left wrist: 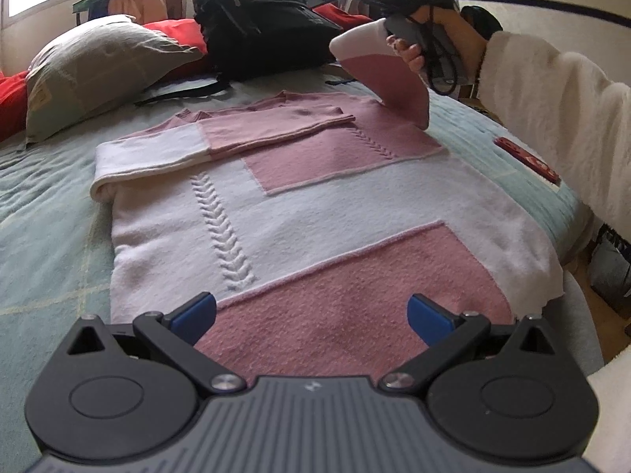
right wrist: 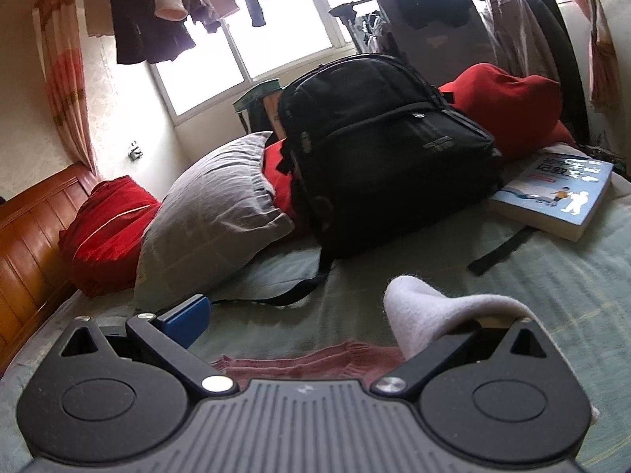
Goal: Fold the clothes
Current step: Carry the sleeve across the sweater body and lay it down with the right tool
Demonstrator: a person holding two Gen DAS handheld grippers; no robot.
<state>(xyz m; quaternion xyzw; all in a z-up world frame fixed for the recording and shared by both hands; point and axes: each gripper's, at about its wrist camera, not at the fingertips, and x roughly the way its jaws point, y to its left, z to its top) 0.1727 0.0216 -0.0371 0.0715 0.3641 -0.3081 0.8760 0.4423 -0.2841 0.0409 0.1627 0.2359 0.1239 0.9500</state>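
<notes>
A pink and white knit sweater (left wrist: 299, 205) lies flat on the bed, one sleeve (left wrist: 221, 138) folded across its chest. My left gripper (left wrist: 311, 315) is open, low over the sweater's pink hem, holding nothing. In the left wrist view the right gripper (left wrist: 410, 45) is raised at the far right with the other sleeve (left wrist: 390, 86) hanging from it. In the right wrist view my right gripper (right wrist: 311, 323) is open; the sleeve's white cuff (right wrist: 434, 311) is draped over its right finger, hiding that pad. The sweater's pink edge (right wrist: 315, 362) shows just below.
A black backpack (right wrist: 378, 149), a grey pillow (right wrist: 213, 213), red cushions (right wrist: 110, 228) and a blue book (right wrist: 556, 193) sit at the bed's head. A red flat object (left wrist: 528, 157) lies by the right bed edge. The wooden headboard (right wrist: 31, 244) is on the left.
</notes>
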